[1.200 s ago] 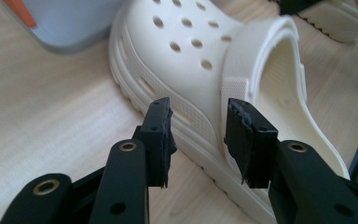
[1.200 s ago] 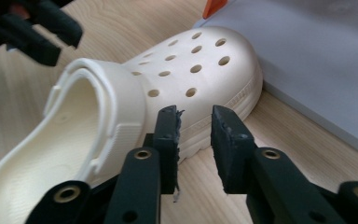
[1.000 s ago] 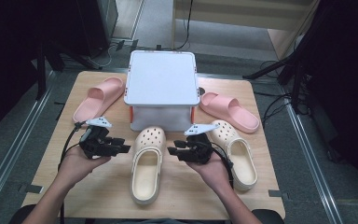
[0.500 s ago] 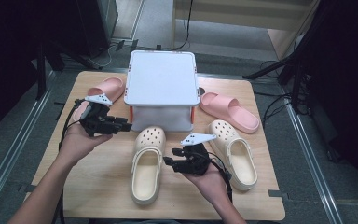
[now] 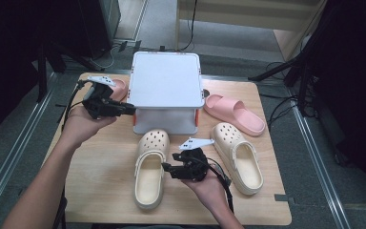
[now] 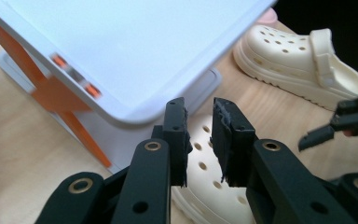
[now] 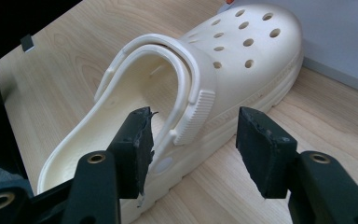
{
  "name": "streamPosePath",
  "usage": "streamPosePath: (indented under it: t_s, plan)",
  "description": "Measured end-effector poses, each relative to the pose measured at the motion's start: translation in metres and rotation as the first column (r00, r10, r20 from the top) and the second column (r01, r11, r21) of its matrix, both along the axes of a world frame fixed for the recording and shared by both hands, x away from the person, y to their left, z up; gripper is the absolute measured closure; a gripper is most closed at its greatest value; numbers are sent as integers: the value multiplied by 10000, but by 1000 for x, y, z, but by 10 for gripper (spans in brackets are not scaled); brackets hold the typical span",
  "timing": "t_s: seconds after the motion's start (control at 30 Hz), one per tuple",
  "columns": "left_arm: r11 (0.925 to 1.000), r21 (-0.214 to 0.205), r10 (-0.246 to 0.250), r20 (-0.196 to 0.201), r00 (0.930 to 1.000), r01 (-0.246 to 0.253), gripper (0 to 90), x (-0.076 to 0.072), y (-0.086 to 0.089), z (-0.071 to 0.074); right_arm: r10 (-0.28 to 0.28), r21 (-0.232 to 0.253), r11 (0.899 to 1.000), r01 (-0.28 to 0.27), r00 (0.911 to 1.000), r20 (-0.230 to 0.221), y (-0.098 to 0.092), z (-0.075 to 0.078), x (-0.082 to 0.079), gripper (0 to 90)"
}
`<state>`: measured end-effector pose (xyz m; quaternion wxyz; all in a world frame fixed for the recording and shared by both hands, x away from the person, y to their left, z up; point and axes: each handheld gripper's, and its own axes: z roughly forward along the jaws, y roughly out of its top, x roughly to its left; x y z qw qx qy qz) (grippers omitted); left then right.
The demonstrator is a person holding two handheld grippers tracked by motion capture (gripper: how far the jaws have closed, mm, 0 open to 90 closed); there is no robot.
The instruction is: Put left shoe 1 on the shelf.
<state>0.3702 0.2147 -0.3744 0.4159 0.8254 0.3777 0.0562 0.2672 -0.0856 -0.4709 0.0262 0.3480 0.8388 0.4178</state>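
Note:
A white lidded box (image 5: 164, 88) with orange latches (image 6: 77, 112) stands mid-table. My left gripper (image 5: 124, 109) hovers at the lid's left edge. Its jaws (image 6: 199, 135) have just been closing to a narrow gap with nothing between them. Two cream clogs lie in front of the box, the left clog (image 5: 148, 169) and the right clog (image 5: 238, 152). My right gripper (image 5: 168, 169) is at the left clog's right side. Its jaws (image 7: 193, 140) have just been opening and stand wide, astride the clog's side wall and strap (image 7: 191, 109), with no pad pressing on it.
One pink slipper (image 5: 234, 113) lies right of the box, another (image 5: 119, 87) left of it behind my left hand. Dark stands and cables surround the wooden table (image 5: 100, 191). Bare wood lies at the front left.
My left hand rose and moved back from the front left to the box's left edge, its jaws narrowing. The right gripper shifted nearer and left, to the left clog's side, its jaws widening.

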Motion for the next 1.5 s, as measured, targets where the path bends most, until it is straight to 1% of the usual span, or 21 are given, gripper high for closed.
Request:
streamPosePath:
  t_s: [0.07,0.13,0.2,0.27,0.3,0.4,0.43,0.5,0.57,0.63,0.7,0.73,0.8,0.87,1.0,1.13,1.17,1.27,1.3,1.33,1.5]
  plan:
    - [10000,75,21,124,9999,-22,772,6,-1,6,1,-27,10000,-1,10000,19,3,-1,0,458]
    - [9999,-122,-107,92,9999,108,815,15,-1,10,-42,-76,10000,42,10000,14,6,-3,1,459]
    - [9999,-114,61,153,9999,-60,854,22,-1,13,-80,-159,9998,79,10000,-21,10,-5,2,458]
    - [9998,-164,84,156,9998,-81,869,28,-1,12,-75,-238,9997,73,9999,-99,15,-9,3,456]
    - [9999,84,133,128,9998,-134,871,32,-1,11,-94,-396,9992,88,9998,-149,18,-11,3,452]
    - [9997,199,118,205,9997,-122,872,34,-1,8,-117,-512,9986,108,9998,-175,21,-14,3,452]
    - [9996,269,107,310,9995,-116,873,35,-1,6,-142,-505,9986,133,9997,-180,23,-17,4,453]
    - [9996,246,129,335,9994,-137,873,36,-1,4,-133,-508,9986,122,9997,-222,24,-19,4,453]
    - [9998,186,88,342,9994,-94,875,36,-1,1,-51,-672,9977,39,9998,-173,26,-21,3,454]
    - [9997,249,14,365,9993,-24,875,35,-3,-2,-34,-705,9975,34,10000,-4,26,-23,2,462]
    - [9990,440,61,443,9990,-81,872,35,-5,-5,-160,-604,9981,156,9998,-70,28,-24,3,465]
    - [9995,310,38,485,9988,-53,870,34,-6,-6,-255,-652,9976,253,9997,-19,29,-25,3,462]
    - [9994,353,25,571,9984,-45,869,33,-7,-7,-316,-630,9975,317,9995,33,29,-26,4,459]
    - [9995,306,22,632,9980,-41,854,33,-7,-7,-541,-469,9975,538,9985,-59,30,-28,5,456]
    - [9991,431,27,717,9974,-58,854,31,-8,-7,-720,-459,9963,723,9974,69,32,-30,5,466]
    - [9980,624,58,859,9963,-111,855,30,-10,-7,-836,-424,9956,838,9965,68,32,-30,5,505]
    - [9980,628,48,860,9963,-102,855,30,-10,-7,-881,-411,9953,879,9961,-30,31,-30,5,518]
    - [9980,618,65,850,9964,-118,854,30,-10,-7,-980,-353,9946,974,9950,-176,30,-28,6,614]
    - [9979,646,37,884,9961,-94,854,30,-10,-7,-976,-342,9947,972,9951,-122,29,-28,6,646]
    - [9978,649,59,883,9961,-116,854,30,-10,-6,-1022,-303,9944,1016,9946,-182,26,-27,7,702]
    - [9979,642,56,887,9960,-113,853,29,-10,-7,-1205,-150,9927,1200,9922,-334,21,-25,11,762]
